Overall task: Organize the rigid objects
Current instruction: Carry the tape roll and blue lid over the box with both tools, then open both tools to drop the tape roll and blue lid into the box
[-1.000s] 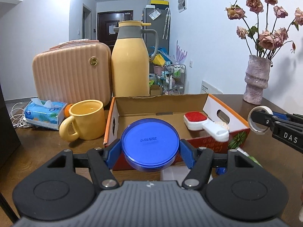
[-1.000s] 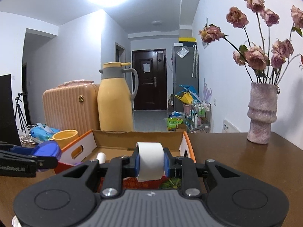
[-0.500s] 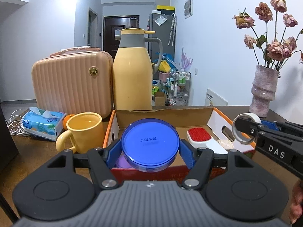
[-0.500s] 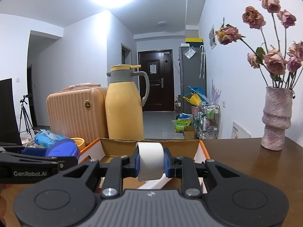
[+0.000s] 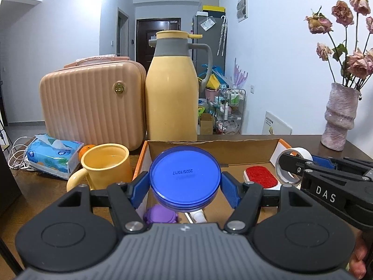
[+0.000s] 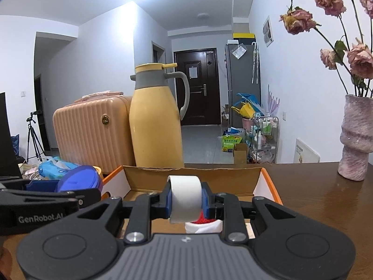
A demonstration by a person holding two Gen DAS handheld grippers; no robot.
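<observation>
Left gripper (image 5: 185,187) fingers clamp a blue round lid (image 5: 184,177), right gripper (image 6: 185,200) fingers clamp a white tape roll (image 6: 185,198), both held above the open cardboard box (image 5: 233,148) lying just ahead and below.

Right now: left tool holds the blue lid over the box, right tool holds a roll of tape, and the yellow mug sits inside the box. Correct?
Not quite. The yellow mug stands on the table outside the cardboard box, by its left wall; the left wrist view shows this. The rest holds: the left tool grips the blue lid over the box, and the right tool grips the roll of tape.
</observation>
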